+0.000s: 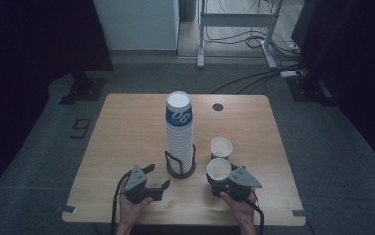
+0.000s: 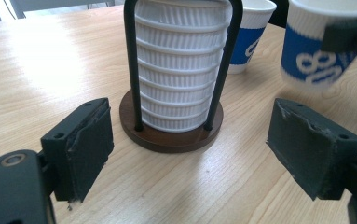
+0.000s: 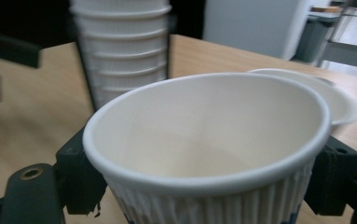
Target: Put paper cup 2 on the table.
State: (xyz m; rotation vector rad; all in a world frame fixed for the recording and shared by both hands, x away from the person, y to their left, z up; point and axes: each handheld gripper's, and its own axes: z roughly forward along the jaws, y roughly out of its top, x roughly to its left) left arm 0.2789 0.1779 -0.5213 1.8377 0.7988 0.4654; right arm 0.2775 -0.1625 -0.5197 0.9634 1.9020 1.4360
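Note:
A tall stack of white and blue paper cups point(image 1: 179, 131) point(image 2: 181, 60) point(image 3: 122, 44) stands in a dark wire holder with a round brown base point(image 1: 180, 166) point(image 2: 171, 130) near the table's middle. My right gripper point(image 1: 224, 178) point(image 3: 204, 182) is shut on a single paper cup point(image 1: 218, 169) point(image 3: 209, 144) point(image 2: 320, 44), held upright just right of the holder. Another loose cup point(image 1: 221, 147) point(image 2: 253, 32) point(image 3: 330, 100) stands on the table behind it. My left gripper point(image 1: 156, 178) point(image 2: 190, 149) is open with nothing between its jaws, just left of the holder's base.
The wooden table point(image 1: 126, 132) has a small round hole point(image 1: 218, 106) at its far edge. Beyond it are a white cabinet point(image 1: 136, 24), a metal frame point(image 1: 236, 29) and floor cables point(image 1: 253, 78).

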